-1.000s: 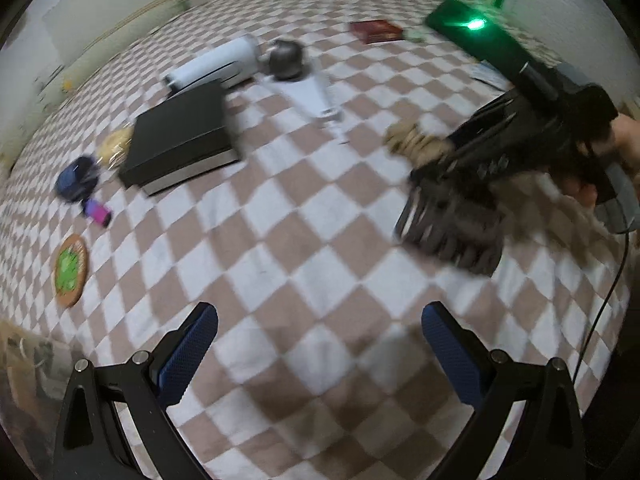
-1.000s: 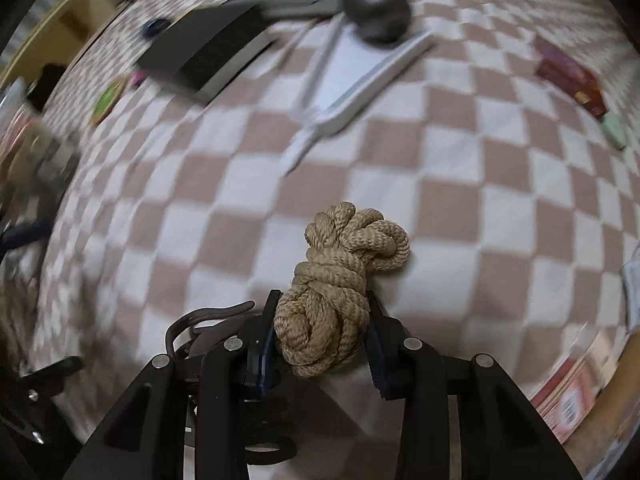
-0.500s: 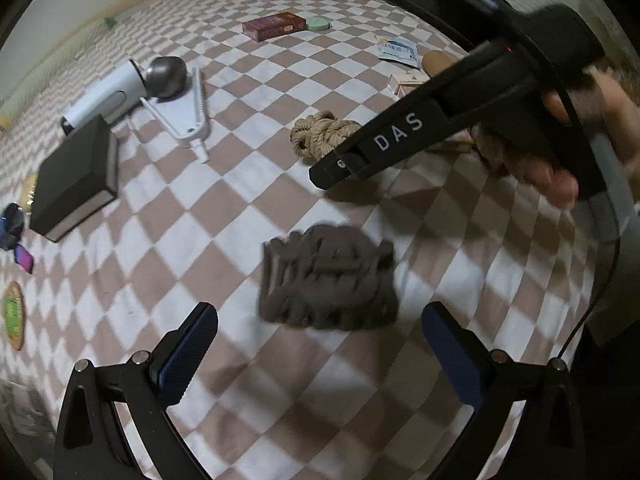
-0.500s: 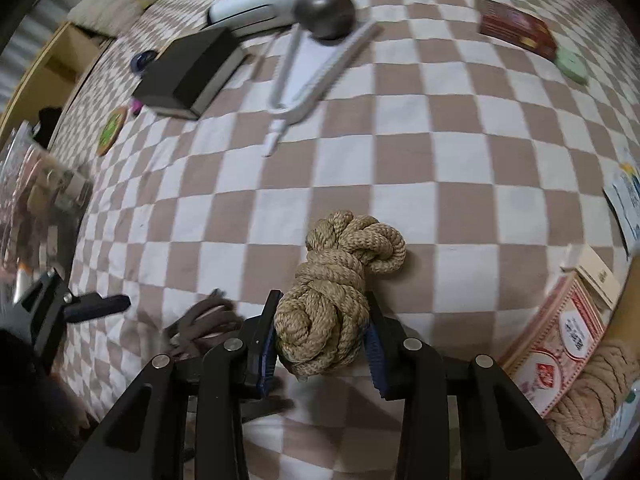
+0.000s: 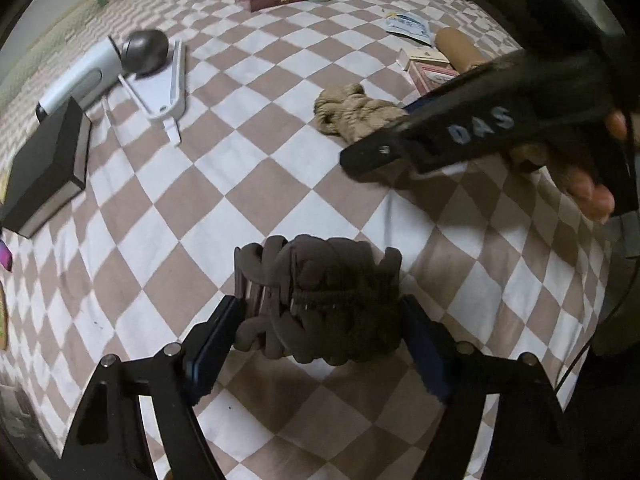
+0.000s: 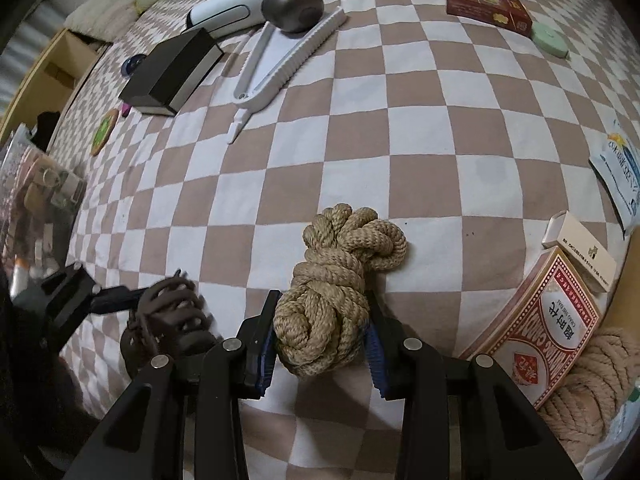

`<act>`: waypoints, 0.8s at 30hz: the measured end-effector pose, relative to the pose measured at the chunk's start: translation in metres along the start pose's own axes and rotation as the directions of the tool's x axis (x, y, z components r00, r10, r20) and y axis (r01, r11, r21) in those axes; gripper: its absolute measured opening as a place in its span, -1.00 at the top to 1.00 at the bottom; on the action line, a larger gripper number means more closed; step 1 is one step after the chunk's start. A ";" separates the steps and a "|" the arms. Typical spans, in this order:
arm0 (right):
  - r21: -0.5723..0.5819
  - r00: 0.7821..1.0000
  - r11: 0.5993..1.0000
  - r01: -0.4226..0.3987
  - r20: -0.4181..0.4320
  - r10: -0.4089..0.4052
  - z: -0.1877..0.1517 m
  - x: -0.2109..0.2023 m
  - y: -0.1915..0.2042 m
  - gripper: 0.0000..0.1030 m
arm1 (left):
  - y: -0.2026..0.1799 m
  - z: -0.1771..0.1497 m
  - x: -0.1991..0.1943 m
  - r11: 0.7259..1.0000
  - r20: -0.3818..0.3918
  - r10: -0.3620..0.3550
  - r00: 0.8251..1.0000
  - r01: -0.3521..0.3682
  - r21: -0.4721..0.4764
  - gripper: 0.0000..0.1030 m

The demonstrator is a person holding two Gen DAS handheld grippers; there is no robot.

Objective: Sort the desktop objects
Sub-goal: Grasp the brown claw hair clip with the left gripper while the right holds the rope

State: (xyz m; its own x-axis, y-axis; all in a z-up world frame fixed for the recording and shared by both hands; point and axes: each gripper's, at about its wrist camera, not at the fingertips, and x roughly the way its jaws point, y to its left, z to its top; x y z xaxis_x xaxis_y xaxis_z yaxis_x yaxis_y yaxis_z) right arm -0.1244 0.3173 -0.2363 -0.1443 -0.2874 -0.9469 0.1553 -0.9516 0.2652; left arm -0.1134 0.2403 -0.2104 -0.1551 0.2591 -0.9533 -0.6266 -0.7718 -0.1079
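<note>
The checked desk [image 6: 400, 120] carries everything. Low in the right wrist view, the right gripper [image 6: 322, 340] pinches a tan rope bundle [image 6: 332, 292] at its thick middle; it looks soft, light and springy. At lower centre of the left wrist view, the left gripper [image 5: 320, 332], held low, brackets a brown hair claw [image 5: 320, 300], probably stiff and brittle; whether it presses, I cannot tell.

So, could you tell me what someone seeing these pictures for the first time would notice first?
Probably the tan rope bundle, clamped between the right gripper fingers low in the right wrist view. Next, the dark brown hair claw sits between the left gripper fingers, which close in on its two ends. Behind both, the white hair dryer lies at the far side of the checkered cloth.
</note>
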 end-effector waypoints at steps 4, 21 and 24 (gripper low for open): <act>0.019 0.993 0.993 -0.119 0.029 0.118 -0.005 -0.014 -0.004 -0.88 | 0.007 -0.001 -0.004 1.000 0.004 -0.024 1.000 0.024 -0.018 -0.55; 0.337 0.995 0.937 -0.092 -0.015 0.103 0.016 0.003 -0.027 0.12 | 0.015 -0.022 -0.021 0.995 -0.039 -0.003 0.999 0.007 0.104 -0.55; 0.233 1.000 0.972 -0.020 -0.002 0.021 0.020 0.001 -0.016 0.19 | 0.012 -0.020 -0.025 0.995 -0.036 -0.005 0.999 0.008 0.099 -0.55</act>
State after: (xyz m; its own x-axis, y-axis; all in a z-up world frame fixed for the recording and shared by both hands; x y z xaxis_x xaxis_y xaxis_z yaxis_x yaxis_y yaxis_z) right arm -0.1463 0.3297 -0.2382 -0.1393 -0.3069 -0.9415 -0.0739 -0.9449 0.3189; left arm -0.1018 0.2128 -0.1939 -0.1247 0.2421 -0.9622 -0.7005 -0.7082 -0.0874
